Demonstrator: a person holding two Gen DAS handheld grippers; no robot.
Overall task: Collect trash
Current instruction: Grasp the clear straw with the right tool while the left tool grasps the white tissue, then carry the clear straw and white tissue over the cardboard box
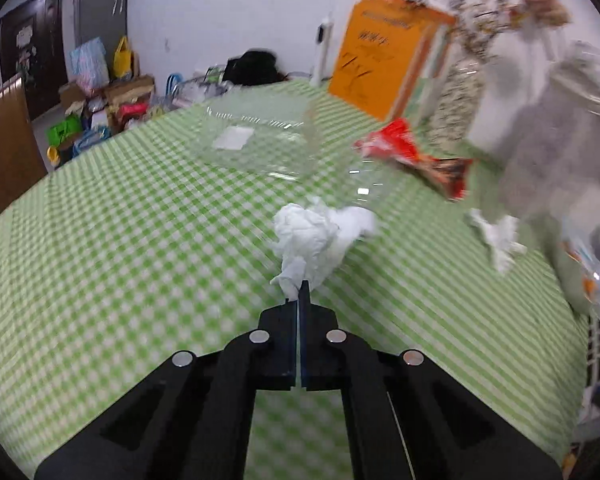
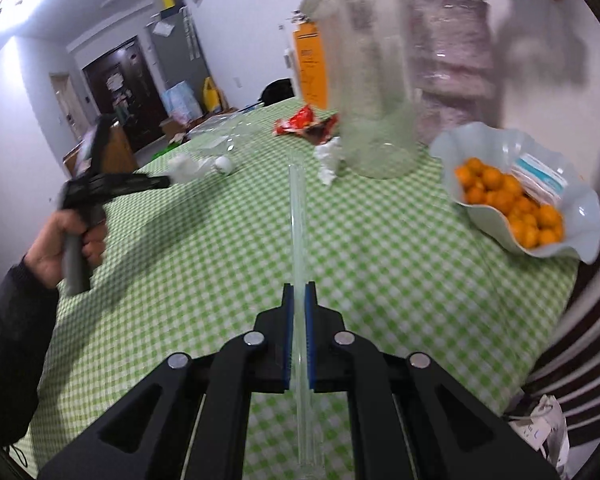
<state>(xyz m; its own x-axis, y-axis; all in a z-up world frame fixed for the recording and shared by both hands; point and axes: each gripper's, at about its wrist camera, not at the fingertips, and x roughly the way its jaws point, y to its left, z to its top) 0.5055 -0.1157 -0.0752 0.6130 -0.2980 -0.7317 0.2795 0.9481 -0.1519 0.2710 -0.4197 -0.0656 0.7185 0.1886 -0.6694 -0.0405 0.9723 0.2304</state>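
The left gripper (image 1: 300, 292) points down at the table (image 1: 120, 240), jaws pinched together on a crumpled tissue (image 1: 312, 236). The right gripper (image 2: 299, 292) tilts down over the table too, clamped on a clear tube (image 2: 298, 220). A sleeved hand (image 2: 68, 248) grips the left handle.

A green-and-white checked tablecloth (image 2: 380, 240) covered the table in a white-walled room (image 1: 220, 12), where a dark double door (image 2: 120, 88) stood beyond bags and cardboard boxes (image 1: 112, 96) piled on the floor.

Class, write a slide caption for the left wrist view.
Left gripper shut on crumpled tissue above green checked tablecloth.
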